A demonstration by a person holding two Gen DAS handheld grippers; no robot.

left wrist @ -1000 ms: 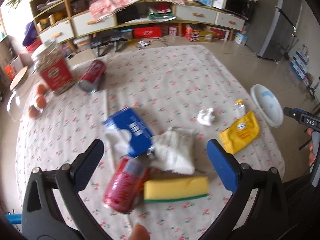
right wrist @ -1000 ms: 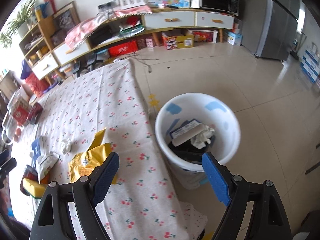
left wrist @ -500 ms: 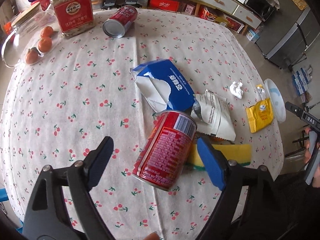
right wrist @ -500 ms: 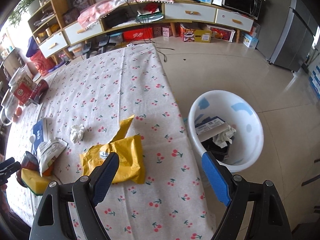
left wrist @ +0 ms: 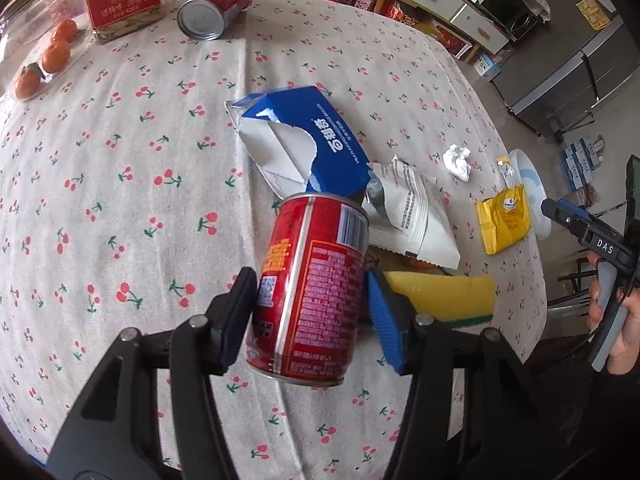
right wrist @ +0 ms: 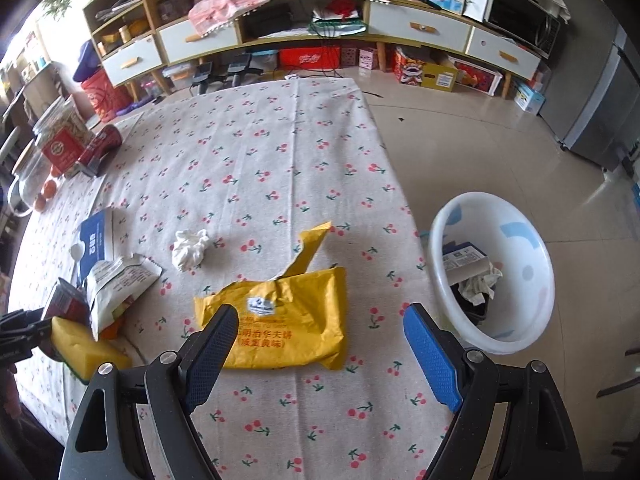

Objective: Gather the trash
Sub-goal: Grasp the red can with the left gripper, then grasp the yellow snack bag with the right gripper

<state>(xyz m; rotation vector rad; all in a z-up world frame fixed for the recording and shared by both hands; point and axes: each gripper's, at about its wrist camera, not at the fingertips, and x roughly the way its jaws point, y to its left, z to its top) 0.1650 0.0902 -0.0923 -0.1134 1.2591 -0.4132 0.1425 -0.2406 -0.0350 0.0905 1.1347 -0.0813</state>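
Left tongs (left wrist: 310,300) now seemingly gripping can (left wrist: 310,292).

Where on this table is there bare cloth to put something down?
Bare cloth runs from the crumpled tissue to the far table edge, and also left of the blue carton. It is crowded where the held red can, white packet and yellow sponge cluster; the yellow wrapper fills the near right.

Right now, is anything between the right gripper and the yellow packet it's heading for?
Nothing visible. The right gripper is open right over the yellow packet, which lies flat on the tablecloth with nothing on it.
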